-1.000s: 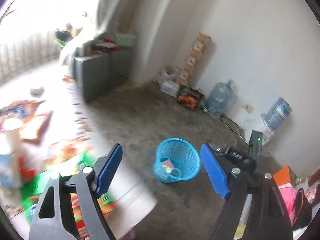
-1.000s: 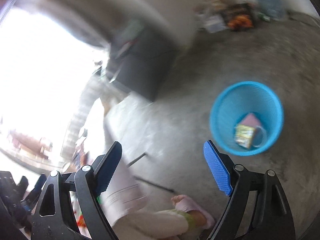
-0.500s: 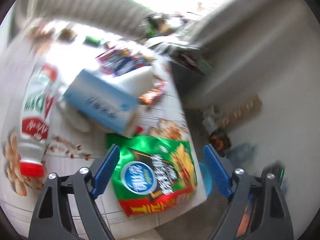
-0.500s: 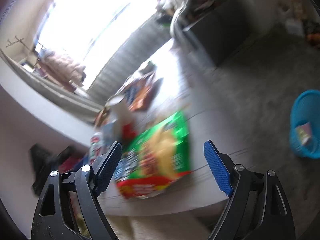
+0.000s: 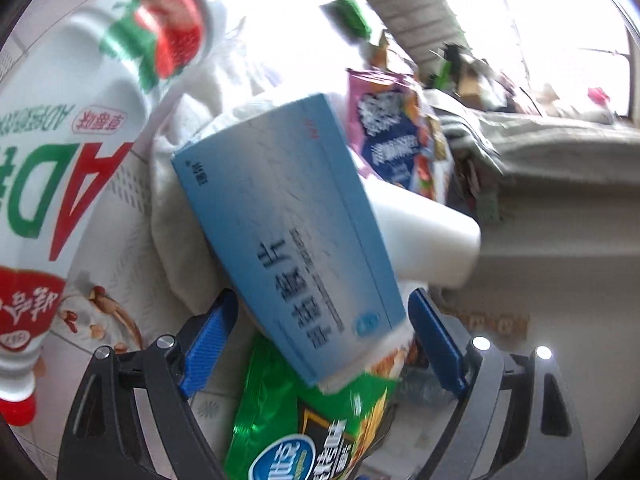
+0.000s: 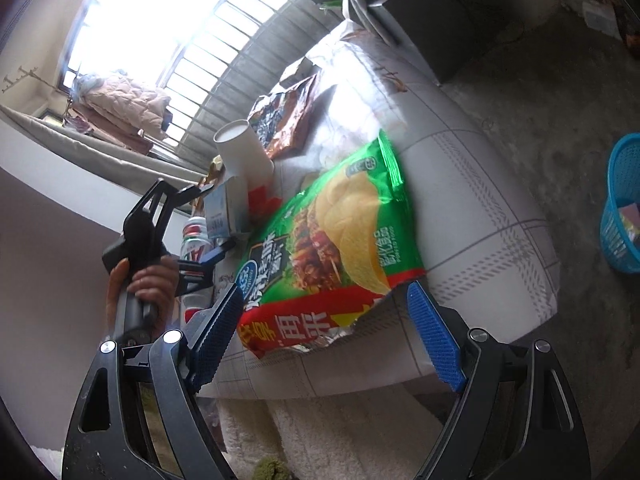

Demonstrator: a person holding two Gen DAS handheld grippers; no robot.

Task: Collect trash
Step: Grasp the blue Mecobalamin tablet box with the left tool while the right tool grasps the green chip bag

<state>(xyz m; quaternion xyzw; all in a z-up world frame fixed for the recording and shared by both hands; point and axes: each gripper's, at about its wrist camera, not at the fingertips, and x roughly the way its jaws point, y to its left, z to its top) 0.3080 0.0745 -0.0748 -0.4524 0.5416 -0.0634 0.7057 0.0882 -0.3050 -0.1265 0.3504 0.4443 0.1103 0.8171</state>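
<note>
Between the spread pads of the left gripper [image 5: 320, 336], a pale blue carton [image 5: 288, 232], its near end framed but untouched; jaws just widened. Under that end, a green chip bag [image 6: 340, 236] flat on the checked tablecloth [image 6: 480, 216]. At the bag's near red edge, the right gripper [image 6: 324, 336], wide apart, gripping nothing. Left of the carton, a white drink bottle [image 5: 52, 184]. Far right on the floor, a blue basket [image 6: 624, 204].
</note>
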